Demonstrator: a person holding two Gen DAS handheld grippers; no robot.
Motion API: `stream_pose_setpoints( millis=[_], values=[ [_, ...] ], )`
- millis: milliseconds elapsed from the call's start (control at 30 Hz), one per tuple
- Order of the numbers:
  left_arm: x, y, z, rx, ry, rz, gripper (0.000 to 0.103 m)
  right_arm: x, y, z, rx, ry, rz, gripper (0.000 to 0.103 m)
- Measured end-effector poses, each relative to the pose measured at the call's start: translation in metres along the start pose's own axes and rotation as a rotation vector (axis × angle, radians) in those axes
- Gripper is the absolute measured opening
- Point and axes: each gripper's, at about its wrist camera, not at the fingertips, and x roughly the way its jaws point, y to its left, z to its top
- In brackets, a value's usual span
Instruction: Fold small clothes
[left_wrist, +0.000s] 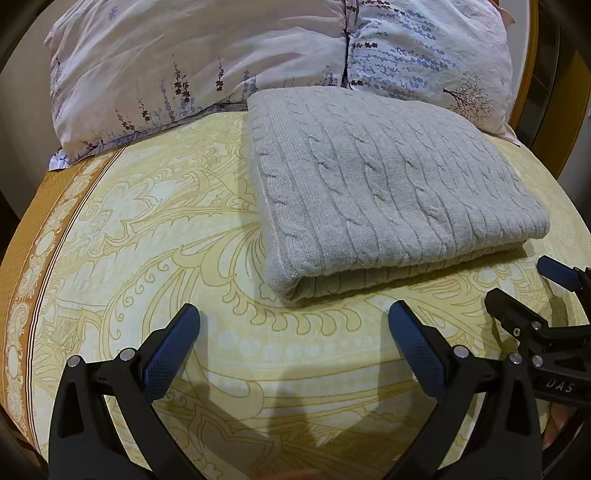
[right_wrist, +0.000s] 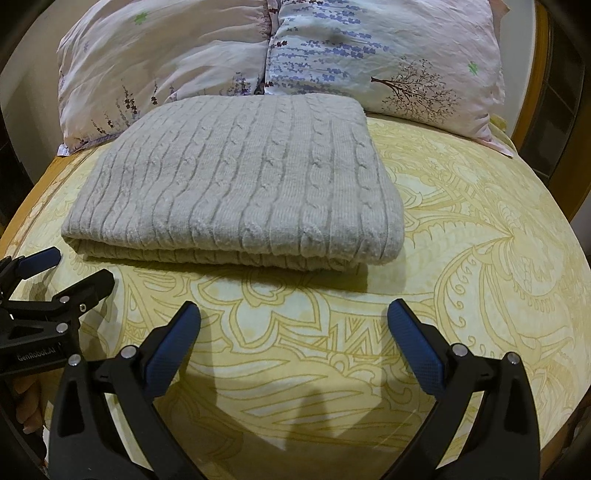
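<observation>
- Grey cable-knit sweater (left_wrist: 388, 184) lies folded into a thick rectangle on the bed, and we see its layered fold edge facing us — ahead and to the right of our left gripper (left_wrist: 293, 325), ahead and to the left of our right gripper (right_wrist: 293, 321).
- We hold the left gripper with its jaws spread wide and nothing between the blue pads; it sits just short of the sweater's near edge, not touching it.
- Our right gripper is likewise spread wide and empty, near the sweater's front edge but apart from it.
- Each gripper shows in the other's view, off to the side, just beside its partner — jaws parted there too.
- Under both grippers we see the yellow patterned bedsheet (left_wrist: 147, 229).
- Beyond the sweater, a pale floral pillow (right_wrist: 369, 55) touches its far edge.
</observation>
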Motion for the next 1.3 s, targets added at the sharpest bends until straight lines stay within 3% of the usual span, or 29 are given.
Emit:
stream_pose_setpoints(
  millis=[1300],
  values=[
    [0.0, -0.0001, 0.0001, -0.007, -0.001, 0.008, 0.102, 0.0003, 0.0005, 0.0002, 0.001, 0.0, -0.001, 0.101]
  ],
)
